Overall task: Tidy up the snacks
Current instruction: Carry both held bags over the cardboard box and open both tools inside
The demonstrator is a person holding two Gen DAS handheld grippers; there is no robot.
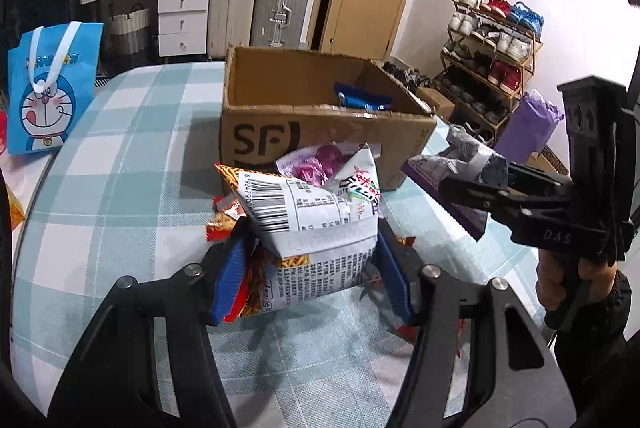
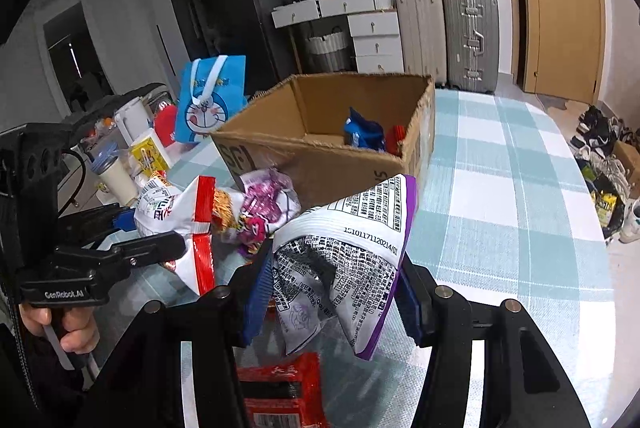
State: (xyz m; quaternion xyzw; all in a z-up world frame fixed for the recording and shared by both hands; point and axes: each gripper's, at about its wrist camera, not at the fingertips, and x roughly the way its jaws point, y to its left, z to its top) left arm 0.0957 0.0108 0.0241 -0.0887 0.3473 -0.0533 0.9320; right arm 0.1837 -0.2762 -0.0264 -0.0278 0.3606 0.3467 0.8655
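Left gripper [image 1: 310, 260] clamps a white snack bag [image 1: 316, 216]; right gripper [image 2: 332, 292] clamps a purple-edged bag [image 2: 344, 248], both near the box [image 1: 320, 131].

The cardboard box [image 1: 320, 131] carries a big black "SF" mark on its front wall. The white snack bag [image 1: 316, 216] shows a barcode with the digits "6 924790" beside it; the other print on it is too small to read. The purple-edged snack bag [image 2: 352, 260] has the number "15101171120214/01". The right tongs [image 1: 472, 187] bear the letters "DAS", and the left tongs [image 2: 160, 244] the words "GenRobot.AI".
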